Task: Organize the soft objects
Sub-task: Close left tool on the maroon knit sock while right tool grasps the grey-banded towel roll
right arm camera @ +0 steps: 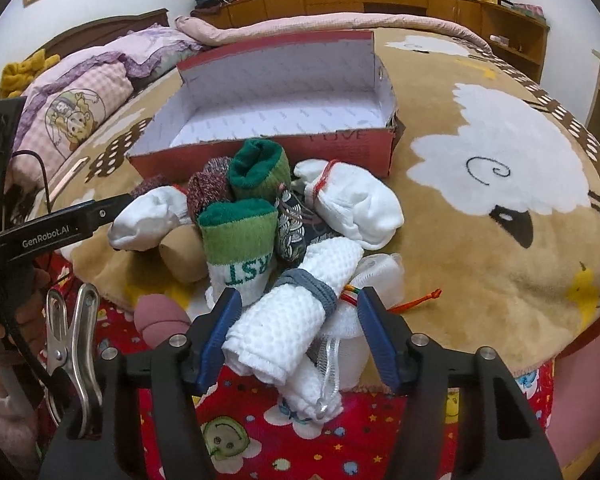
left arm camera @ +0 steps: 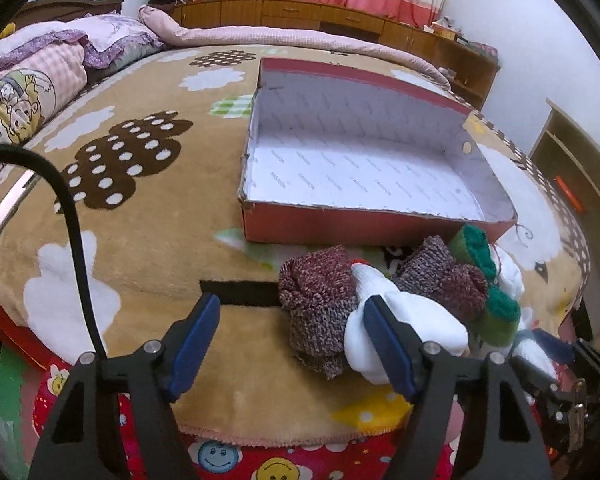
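Observation:
An open red shoe box (left arm camera: 380, 228) (right arm camera: 300, 148) with a white lining stands empty on the tan blanket. In front of it lies a pile of rolled socks: maroon knit (left arm camera: 316, 280) (right arm camera: 208, 190), white (left arm camera: 412, 320) (right arm camera: 356, 200), green-topped (left arm camera: 480, 248) (right arm camera: 240, 232). My left gripper (left arm camera: 292, 306) stands open around the maroon knit roll; its right finger (left arm camera: 384, 332) rests over a white sock, its left finger is clear of the pile. My right gripper (right arm camera: 299, 296) is open astride a rolled white waffle cloth (right arm camera: 284, 320) with a grey band; its pads do not squeeze it.
A white mesh pouch (right arm camera: 380, 268) and an orange cord (right arm camera: 420, 300) lie under the cloth. Pillows (left arm camera: 28, 80) sit at the left and wooden cabinets (left arm camera: 340, 16) line the far wall. A metal clip (right arm camera: 72, 340) hangs at the lower left. A black cable (left arm camera: 76, 240) crosses the left view.

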`<action>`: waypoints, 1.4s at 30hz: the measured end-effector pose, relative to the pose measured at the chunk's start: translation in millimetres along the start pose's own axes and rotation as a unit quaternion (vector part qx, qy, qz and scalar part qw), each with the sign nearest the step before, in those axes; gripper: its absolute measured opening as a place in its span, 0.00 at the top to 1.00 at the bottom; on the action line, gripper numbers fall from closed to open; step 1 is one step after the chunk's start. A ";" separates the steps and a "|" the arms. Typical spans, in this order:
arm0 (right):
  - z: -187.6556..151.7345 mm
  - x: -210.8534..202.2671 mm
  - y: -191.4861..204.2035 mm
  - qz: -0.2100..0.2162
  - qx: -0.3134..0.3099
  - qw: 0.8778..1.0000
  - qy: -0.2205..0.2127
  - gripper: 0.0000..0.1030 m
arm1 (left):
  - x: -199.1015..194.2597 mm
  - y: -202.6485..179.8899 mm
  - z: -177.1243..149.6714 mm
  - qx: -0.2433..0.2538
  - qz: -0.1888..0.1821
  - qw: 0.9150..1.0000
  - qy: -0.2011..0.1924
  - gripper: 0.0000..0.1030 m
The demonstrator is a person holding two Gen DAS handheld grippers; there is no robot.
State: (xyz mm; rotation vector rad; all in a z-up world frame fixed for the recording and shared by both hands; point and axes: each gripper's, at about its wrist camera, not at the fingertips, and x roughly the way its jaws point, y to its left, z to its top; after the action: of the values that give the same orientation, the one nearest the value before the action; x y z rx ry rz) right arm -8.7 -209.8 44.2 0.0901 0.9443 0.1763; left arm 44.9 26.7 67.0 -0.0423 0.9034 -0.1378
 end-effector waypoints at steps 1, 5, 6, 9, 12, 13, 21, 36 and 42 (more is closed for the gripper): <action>-0.9 1.1 -0.3 0.000 -0.001 1.000 0.001 0.40 | 1.8 0.9 -0.9 -0.003 0.000 1.000 0.002 0.24; -5.2 3.3 -1.2 0.000 -0.014 1.000 -0.002 0.40 | 7.9 1.9 -3.6 -0.012 0.002 1.000 0.010 0.25; -5.6 3.4 -1.8 0.002 -0.016 1.000 -0.003 0.40 | 9.2 1.5 -3.9 -0.012 0.003 1.000 0.010 0.25; -8.7 1.9 -6.8 0.009 -0.018 1.000 -0.005 0.40 | 14.3 -0.5 -3.1 -0.012 0.006 1.000 0.011 0.26; -13.7 1.8 -19.4 0.026 -0.002 1.000 0.001 0.40 | 18.9 -2.4 -1.6 -0.015 0.005 1.000 0.013 0.26; -14.2 1.8 -22.1 0.029 0.001 1.000 0.002 0.40 | 21.0 -3.0 -0.5 -0.017 0.002 1.000 0.014 0.26; -18.3 3.7 -32.6 0.054 0.002 0.999 -0.003 0.40 | 36.3 -3.7 -0.2 -0.038 -0.019 0.999 0.030 0.44; -11.9 -1.2 -26.4 0.023 0.013 1.000 0.000 0.40 | 45.4 5.9 1.2 -0.055 -0.080 0.994 0.044 0.46; -14.0 -7.0 -27.0 0.012 0.018 1.000 0.005 0.40 | 44.8 15.6 -0.8 -0.074 -0.111 0.990 0.047 0.64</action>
State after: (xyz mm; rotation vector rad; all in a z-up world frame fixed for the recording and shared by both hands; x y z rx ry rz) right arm -21.1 -237.7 37.4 0.1350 0.9572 0.1827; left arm 73.2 36.1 30.0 -0.2778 1.0014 -0.2816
